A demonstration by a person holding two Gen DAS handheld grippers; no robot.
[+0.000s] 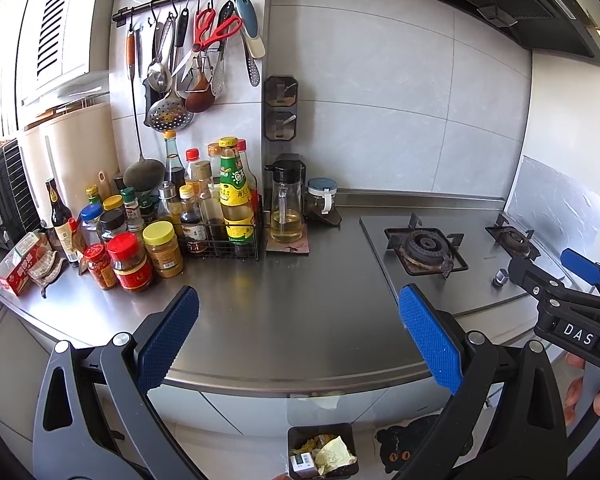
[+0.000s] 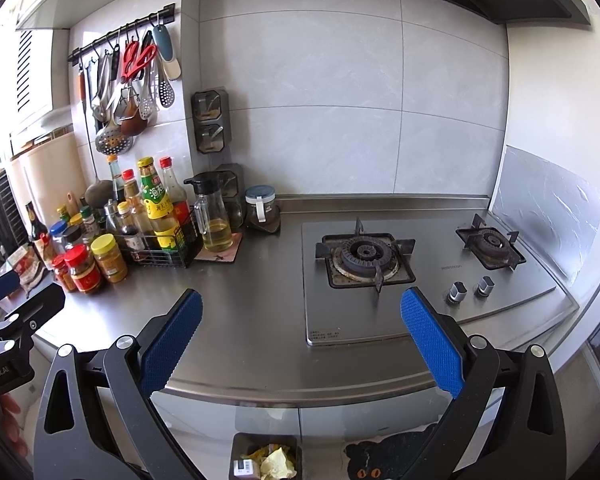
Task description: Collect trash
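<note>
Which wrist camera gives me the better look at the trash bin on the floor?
The left wrist view. The trash bin shows its whole black rim there, with yellowish crumpled paper and a small box inside. In the right wrist view the bin is smaller and cut by the bottom edge. Both grippers, left and right, are open and empty.

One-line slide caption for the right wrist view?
Open right gripper above steel countertop; black floor bin already holds crumpled yellow paper.

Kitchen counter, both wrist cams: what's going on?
A person holds two grippers over the steel counter. The left gripper and the right gripper are both open and empty. A black bin on the floor below the counter edge already holds crumpled paper and a small box. The counter between the jars and the stove looks bare.
</note>
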